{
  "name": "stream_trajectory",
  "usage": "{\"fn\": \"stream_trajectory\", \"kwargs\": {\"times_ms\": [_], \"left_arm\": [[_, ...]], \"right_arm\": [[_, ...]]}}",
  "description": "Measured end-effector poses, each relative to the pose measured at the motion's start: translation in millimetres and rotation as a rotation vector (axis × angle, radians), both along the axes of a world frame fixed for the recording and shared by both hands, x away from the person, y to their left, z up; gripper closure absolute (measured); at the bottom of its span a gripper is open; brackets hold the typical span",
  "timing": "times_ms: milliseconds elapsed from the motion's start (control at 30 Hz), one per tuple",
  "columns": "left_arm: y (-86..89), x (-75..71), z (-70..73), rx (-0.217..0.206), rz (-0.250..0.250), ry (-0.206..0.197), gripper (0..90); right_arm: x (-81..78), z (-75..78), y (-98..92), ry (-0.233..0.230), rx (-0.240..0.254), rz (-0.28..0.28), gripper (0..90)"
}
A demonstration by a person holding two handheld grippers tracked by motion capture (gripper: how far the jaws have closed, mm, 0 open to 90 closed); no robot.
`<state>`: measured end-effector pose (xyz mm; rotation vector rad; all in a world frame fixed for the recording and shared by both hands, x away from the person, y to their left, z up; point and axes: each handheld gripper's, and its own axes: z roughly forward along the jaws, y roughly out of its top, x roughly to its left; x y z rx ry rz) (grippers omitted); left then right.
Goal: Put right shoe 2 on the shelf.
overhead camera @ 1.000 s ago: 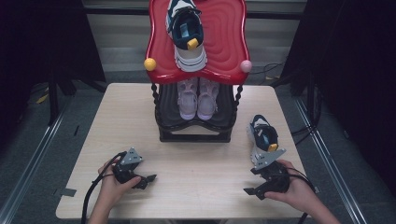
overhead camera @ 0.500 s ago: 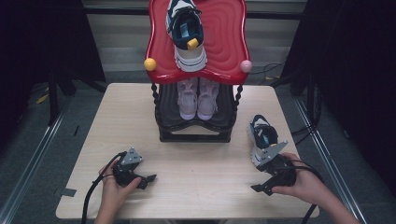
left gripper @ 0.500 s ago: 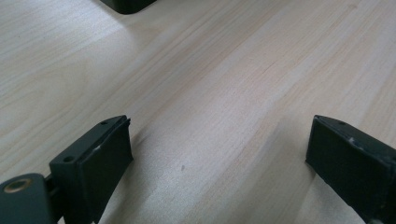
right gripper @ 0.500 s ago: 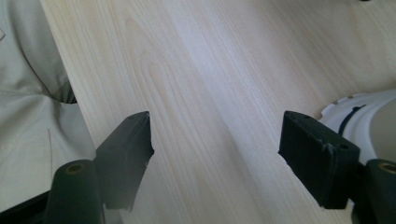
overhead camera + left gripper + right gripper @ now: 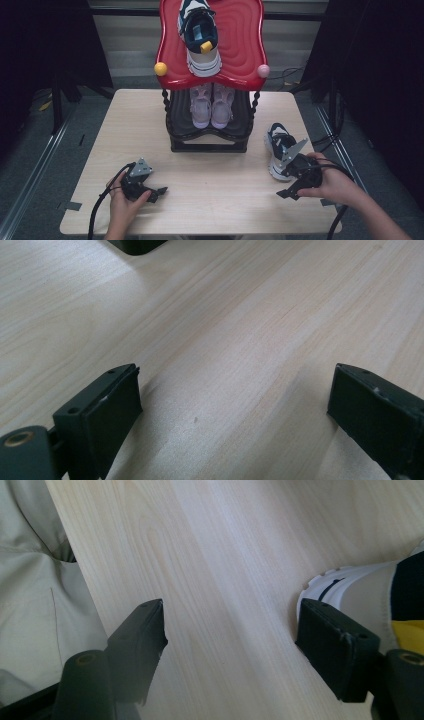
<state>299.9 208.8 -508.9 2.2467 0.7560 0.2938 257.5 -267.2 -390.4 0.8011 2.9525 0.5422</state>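
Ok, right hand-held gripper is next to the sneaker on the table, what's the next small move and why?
Probably swing the right hand-held gripper toward the sneaker and bring the jaws around its heel. The jaws have just been closing a little yet stand apart with bare table between them; in the right gripper view the sneaker's heel sits just past one jaw, not gripped.

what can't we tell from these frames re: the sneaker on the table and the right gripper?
- Sneaker on the table: heel end hidden in the high view behind the right gripper and its grey plate.
- Same sneaker: cut off by the right edge in the right gripper view.
- Contact between a right gripper jaw and the sneaker: cannot tell.
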Motion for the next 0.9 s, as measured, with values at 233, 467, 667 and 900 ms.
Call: {"fn": "stream_trajectory", "kwargs": {"times_ms": [233,467,667,900], "left_arm": [[0.0,0.0,0.0,0.000,0.000,0.000,6.4],[0.0,0.0,0.0,0.000,0.000,0.000,6.4],[0.0,0.0,0.0,0.000,0.000,0.000,6.4],[0.0,0.0,0.0,0.000,0.000,0.000,6.4]], "right_arm": [[8.7,12.1,-1.7,0.013,-0.056,0.031,28.0],[20.8,23.5,-5.7,-0.006,-0.097,0.034,28.2],[31.2,29.5,-9.2,-0.015,-0.120,0.036,28.2],[45.6,36.7,-11.5,-0.029,-0.162,0.048,28.8]]}}
